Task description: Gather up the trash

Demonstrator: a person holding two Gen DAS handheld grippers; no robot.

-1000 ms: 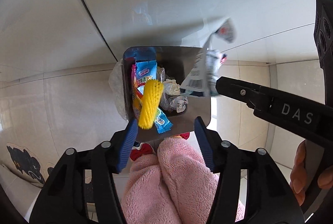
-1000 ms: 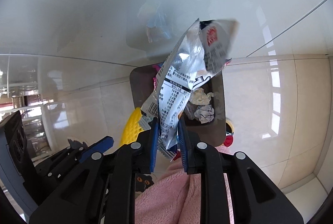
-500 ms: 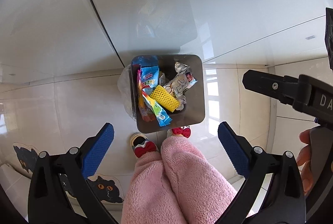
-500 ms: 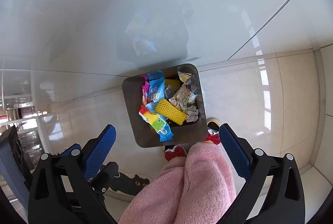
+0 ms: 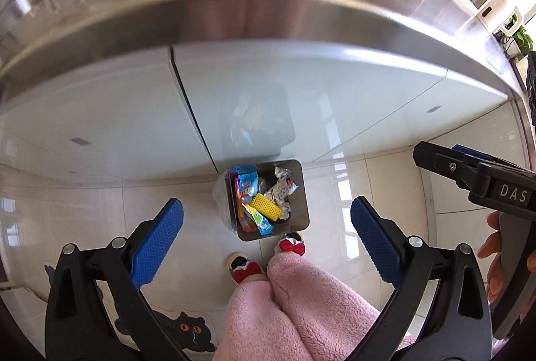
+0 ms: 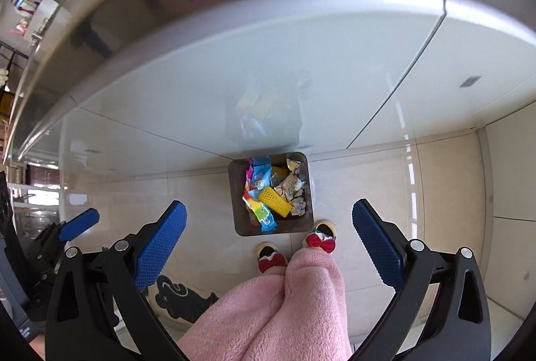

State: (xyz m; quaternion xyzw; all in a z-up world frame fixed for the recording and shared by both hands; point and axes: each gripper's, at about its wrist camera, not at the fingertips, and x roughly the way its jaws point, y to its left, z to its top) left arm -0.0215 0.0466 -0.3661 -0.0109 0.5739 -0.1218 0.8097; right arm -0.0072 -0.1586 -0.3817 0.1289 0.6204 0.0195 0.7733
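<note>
Trash bin (image 5: 303,193) sits on the floor far beneath both sets of spread fingers, holding the yellow foam net (image 5: 266,206) and wrappers (image 5: 247,185). Left gripper (image 5: 266,238) and right gripper (image 6: 269,235) gape, empty; drop-off looks finished, so next comes seeking any leftover litter.

**Bright wrappers in a grey bin**

The square dark-grey trash bin (image 5: 303,193) holds a yellow mesh foam sleeve (image 5: 266,206), a blue snack wrapper (image 5: 247,181), a rainbow-striped ice-pop wrapper (image 5: 256,220) and a crinkled silver foil packet (image 5: 280,188). The fingers (image 5: 157,242) have blue cross-hatched pads on black frames. Fluffy pink trousers (image 5: 294,310), red-bowed slippers (image 5: 293,246), a black cat-shaped floor mat (image 5: 187,332), glossy beige floor tiles (image 5: 100,210), a steel-grey worktop (image 5: 234,15).
</note>
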